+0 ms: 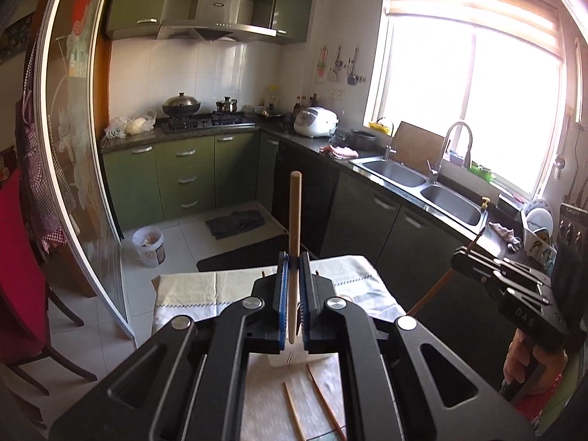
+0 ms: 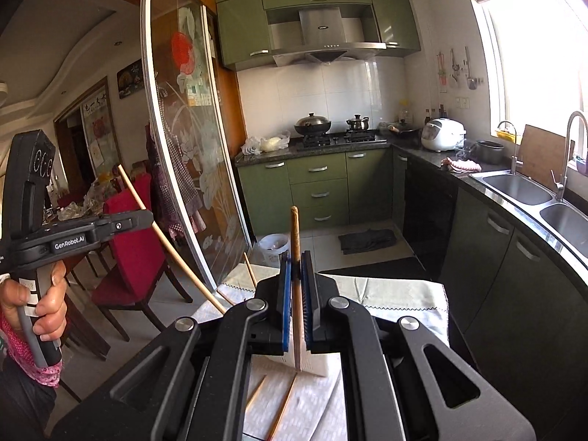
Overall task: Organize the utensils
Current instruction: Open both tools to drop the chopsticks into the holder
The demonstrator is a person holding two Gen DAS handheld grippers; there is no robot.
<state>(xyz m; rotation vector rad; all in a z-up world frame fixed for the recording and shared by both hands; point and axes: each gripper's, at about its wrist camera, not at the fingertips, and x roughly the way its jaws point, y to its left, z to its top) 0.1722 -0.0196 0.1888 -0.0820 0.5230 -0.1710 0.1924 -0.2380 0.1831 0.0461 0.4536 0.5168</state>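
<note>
- Left gripper (image 1: 293,268): jaws clamped on a pale wooden chopstick (image 1: 294,220), held upright.
- Right gripper (image 2: 295,286): jaws pinching a darker chopstick (image 2: 295,242), also upright.
- Below both: cloth-covered table (image 1: 183,290), white holder (image 1: 294,358) just under the jaws, two loose chopsticks (image 1: 294,411) on the cloth nearer the cameras.
- Ahead: green cabinets (image 1: 191,180), stove with wok (image 1: 182,104); double sink (image 1: 422,183) under the window on the right.
</note>
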